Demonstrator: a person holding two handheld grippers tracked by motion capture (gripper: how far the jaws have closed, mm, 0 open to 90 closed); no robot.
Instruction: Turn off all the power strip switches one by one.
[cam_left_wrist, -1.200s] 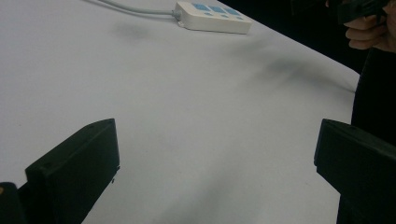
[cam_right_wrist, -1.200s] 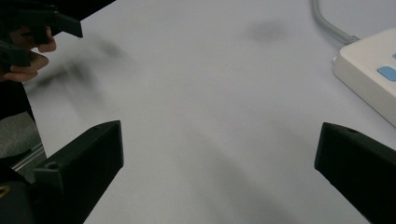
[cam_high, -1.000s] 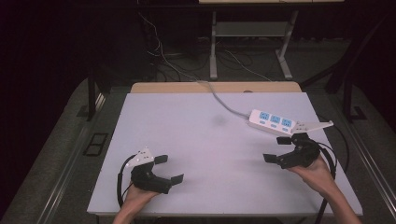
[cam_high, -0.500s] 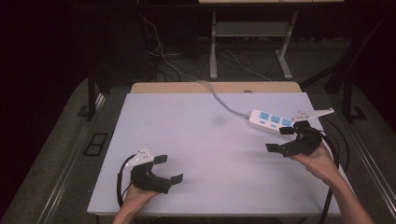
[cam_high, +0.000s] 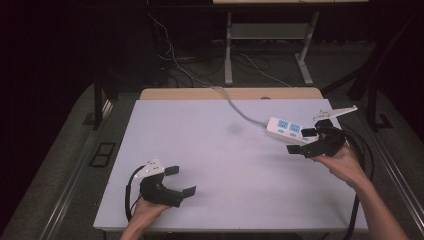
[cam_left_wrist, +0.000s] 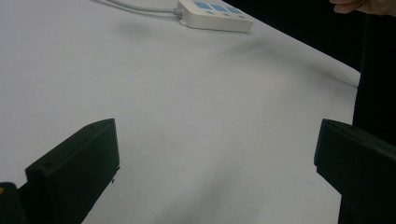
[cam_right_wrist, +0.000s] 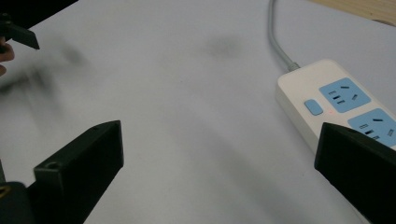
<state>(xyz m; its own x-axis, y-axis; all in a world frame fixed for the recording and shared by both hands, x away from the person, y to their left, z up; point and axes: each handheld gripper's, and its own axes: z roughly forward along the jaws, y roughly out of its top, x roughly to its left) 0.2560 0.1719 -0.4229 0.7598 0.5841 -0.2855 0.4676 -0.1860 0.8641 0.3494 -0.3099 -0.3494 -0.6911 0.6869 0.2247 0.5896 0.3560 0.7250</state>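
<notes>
The left black two-jaw gripper (cam_high: 180, 181) rests low at the near left part of the white counter (cam_high: 220, 165), held by the left hand (cam_high: 145, 210). Its jaws stand wide apart and hold nothing. The right black two-jaw gripper (cam_high: 301, 141) is held by the right hand (cam_high: 342, 162) at the far right, just beside the white power strip with blue sockets (cam_high: 284, 128). Its jaws are also wide apart and empty. The grey cable (cam_high: 235, 105) of the strip runs to the far edge of the counter.
</notes>
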